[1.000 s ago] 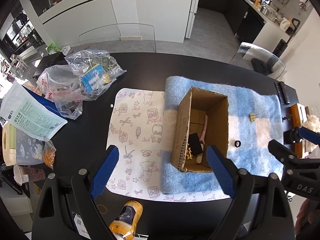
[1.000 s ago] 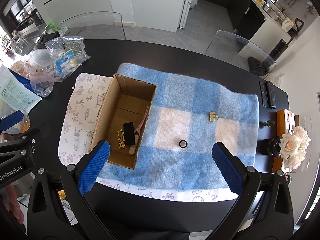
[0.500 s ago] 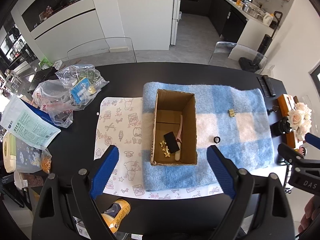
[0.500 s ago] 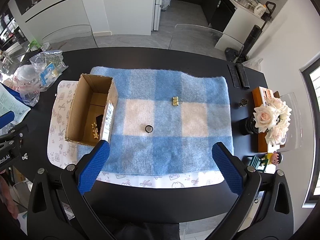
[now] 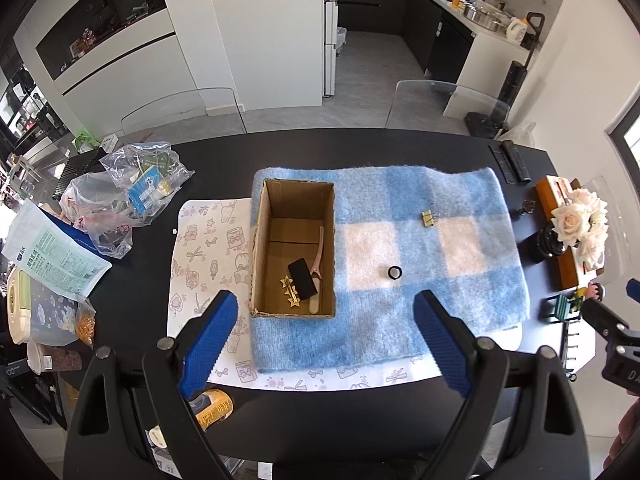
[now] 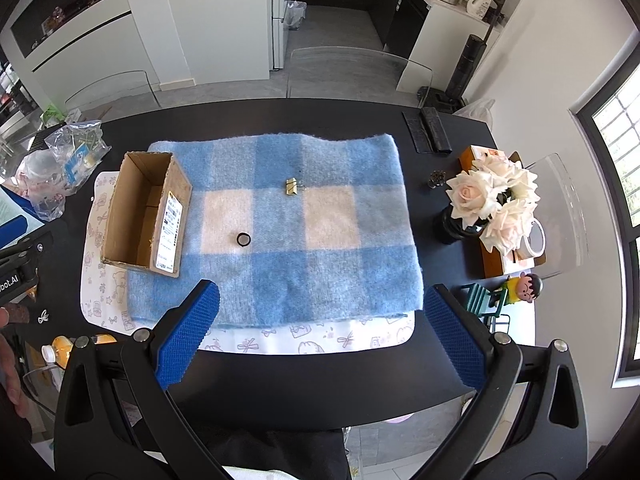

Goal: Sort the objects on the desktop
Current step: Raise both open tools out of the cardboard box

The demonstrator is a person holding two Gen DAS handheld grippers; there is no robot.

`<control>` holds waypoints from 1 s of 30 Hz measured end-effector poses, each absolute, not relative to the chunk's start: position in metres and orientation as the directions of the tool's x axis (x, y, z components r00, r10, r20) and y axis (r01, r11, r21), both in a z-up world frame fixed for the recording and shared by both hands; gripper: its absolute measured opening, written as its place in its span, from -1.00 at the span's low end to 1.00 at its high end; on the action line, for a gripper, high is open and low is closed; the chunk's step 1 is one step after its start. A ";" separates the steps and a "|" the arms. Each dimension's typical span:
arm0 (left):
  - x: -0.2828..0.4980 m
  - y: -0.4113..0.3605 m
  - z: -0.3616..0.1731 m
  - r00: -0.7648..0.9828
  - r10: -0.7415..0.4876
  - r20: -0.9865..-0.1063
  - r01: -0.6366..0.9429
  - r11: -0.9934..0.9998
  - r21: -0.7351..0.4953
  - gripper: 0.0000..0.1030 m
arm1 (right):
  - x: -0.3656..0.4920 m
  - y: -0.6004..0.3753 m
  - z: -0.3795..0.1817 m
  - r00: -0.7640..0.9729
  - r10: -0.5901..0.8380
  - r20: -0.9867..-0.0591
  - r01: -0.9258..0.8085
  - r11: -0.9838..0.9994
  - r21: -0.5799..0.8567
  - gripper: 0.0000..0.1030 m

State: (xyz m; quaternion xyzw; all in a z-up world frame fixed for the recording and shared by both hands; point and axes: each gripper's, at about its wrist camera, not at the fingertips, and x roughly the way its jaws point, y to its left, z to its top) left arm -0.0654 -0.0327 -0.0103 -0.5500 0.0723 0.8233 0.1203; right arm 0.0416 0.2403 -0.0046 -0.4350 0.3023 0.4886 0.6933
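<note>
An open cardboard box (image 5: 294, 248) (image 6: 146, 212) stands on the left part of a blue and white checked cloth (image 5: 420, 256) (image 6: 320, 224). Inside lie a gold star clip (image 5: 291, 296), a black block (image 5: 303, 276) and a pink clip (image 5: 318, 248). A small black ring (image 5: 395, 272) (image 6: 243, 239) and a gold binder clip (image 5: 428, 217) (image 6: 291, 186) lie on the cloth. My left gripper (image 5: 324, 344) is open and empty, above the near edge in front of the box. My right gripper (image 6: 320, 332) is open and empty, above the cloth's near edge.
Plastic bags (image 5: 132, 188) and paper packs (image 5: 52, 248) lie at the left. A vase of white roses (image 6: 492, 200), a wooden box (image 5: 560, 232), two remotes (image 6: 430, 130) and a toy figure on a small chair (image 6: 516, 292) stand at the right. A yellow bottle (image 5: 212, 404) lies near the front edge.
Both grippers have pulled back and risen, so more of the table shows. The right gripper has swung right, away from the box. Both stay open and empty.
</note>
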 end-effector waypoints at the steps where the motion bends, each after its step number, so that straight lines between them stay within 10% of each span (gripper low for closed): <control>1: -0.062 -0.029 -0.011 -0.364 0.117 -0.924 -0.279 -0.960 -0.012 0.72 | 0.047 0.237 -0.002 0.340 0.416 -0.843 -0.940 0.148 -0.307 1.00; 30: -0.031 0.055 -0.023 -0.348 0.029 -0.937 -0.219 -0.974 0.052 0.72 | 0.154 0.232 0.022 0.233 0.448 -0.863 -0.971 0.055 -0.233 1.00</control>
